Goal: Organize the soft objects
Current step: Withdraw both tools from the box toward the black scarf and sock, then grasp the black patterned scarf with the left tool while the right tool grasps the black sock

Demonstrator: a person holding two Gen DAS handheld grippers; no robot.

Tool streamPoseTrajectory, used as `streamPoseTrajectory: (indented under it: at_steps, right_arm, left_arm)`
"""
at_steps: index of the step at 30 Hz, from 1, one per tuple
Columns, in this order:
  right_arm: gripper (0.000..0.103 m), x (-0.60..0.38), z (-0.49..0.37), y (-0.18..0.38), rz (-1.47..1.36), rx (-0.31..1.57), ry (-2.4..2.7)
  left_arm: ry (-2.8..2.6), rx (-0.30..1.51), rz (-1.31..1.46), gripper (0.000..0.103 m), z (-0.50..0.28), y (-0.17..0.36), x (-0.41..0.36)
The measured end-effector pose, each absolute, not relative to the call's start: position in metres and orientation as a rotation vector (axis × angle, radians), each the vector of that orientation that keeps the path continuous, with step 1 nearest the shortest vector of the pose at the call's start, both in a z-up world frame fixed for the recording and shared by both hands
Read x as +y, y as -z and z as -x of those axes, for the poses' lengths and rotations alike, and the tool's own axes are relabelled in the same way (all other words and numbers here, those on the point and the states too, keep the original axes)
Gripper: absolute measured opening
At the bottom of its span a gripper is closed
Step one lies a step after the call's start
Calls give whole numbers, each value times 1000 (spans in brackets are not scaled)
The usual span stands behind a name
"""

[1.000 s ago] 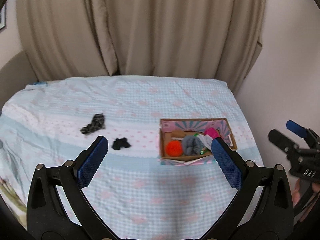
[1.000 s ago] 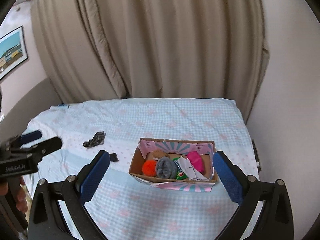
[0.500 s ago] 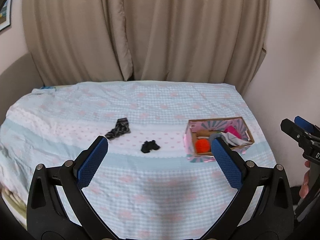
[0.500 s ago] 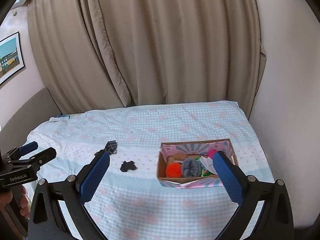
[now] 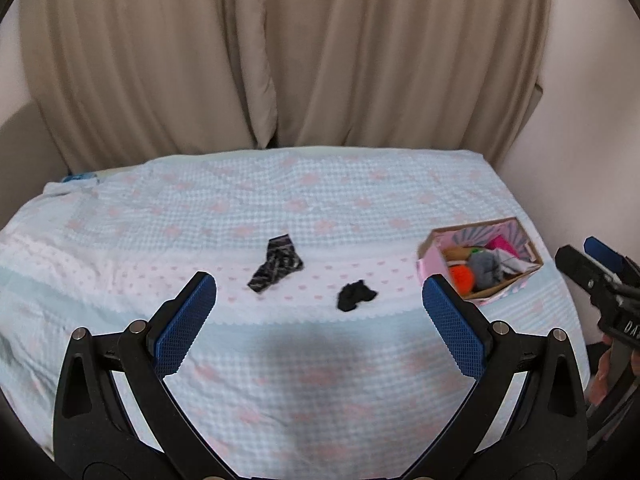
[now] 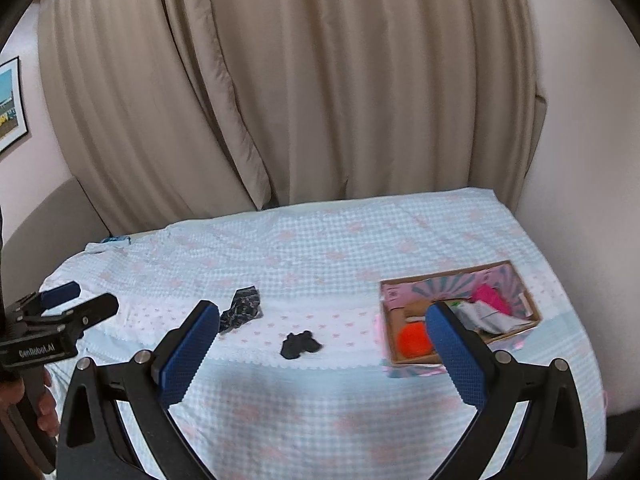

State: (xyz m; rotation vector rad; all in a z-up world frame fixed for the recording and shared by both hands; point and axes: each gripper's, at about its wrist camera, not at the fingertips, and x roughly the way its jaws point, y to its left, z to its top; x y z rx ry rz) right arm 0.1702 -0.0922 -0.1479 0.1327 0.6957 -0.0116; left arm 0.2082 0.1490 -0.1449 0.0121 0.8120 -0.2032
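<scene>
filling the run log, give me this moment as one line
left gripper: open, empty | right gripper: open, empty | small black cloth wad, patterned dark sock: on bedspread | cardboard box: part filled

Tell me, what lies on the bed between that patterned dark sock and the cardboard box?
A small crumpled black fabric piece lies alone between the patterned dark sock and the open cardboard box; otherwise only bedspread. Both views show it.
</scene>
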Motion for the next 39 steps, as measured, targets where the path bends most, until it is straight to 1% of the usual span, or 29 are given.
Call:
streamPoseTrajectory:
  at_steps: [7,11,17,21,23,29,31,33,34,35,36,37,38,39]
  right_arm:
    - [103,-46,-217,225,-157,742,28]
    - [103,-31,-240,269,-141,771,51]
    - [103,-16,-277,350,-118,843,57]
    - [103,-11,-299,407,-114,890,51]
    - [103,-8,-307,425,-103,897,53]
    - [102,-5,-331,471,-69,897,56]
    - [102,-4,-338,483,-47,898,67]
    - [95,-6,-343,492,-58,899,61]
    - [94,-6,-345,495,-66,901,57]
    - [88,-7,-347,498,-70,909,53]
    - [78,-7,-349,501,-75,922,44]
    - [74,-8,-351,503,-79,936,36]
    - [69,-7,-354,505,-77,943,35]
    - [65,-7,-354,505,-66,944,36]
  left_arm:
    - [232,867,-22,103,-279,208,181]
    - [256,892,-40,103,-319,261,189]
    - [280,926,-48,103,-370,352,190]
    - [305,925,-56,102,-396,401,186]
    - [310,924,-73,102,-408,425,183]
    - [330,929,-116,98,-431,476,178]
    - [344,940,-132,94,-436,490,176]
    - [349,947,-142,89,-438,498,175]
    - [352,953,-144,85,-439,502,174]
    - [354,965,-147,82,-441,507,173]
    - [355,976,-156,74,-443,510,171]
    - [352,978,-166,70,-443,512,170]
    - [352,971,-166,69,-444,512,170]
    - [352,969,-161,63,-445,511,170]
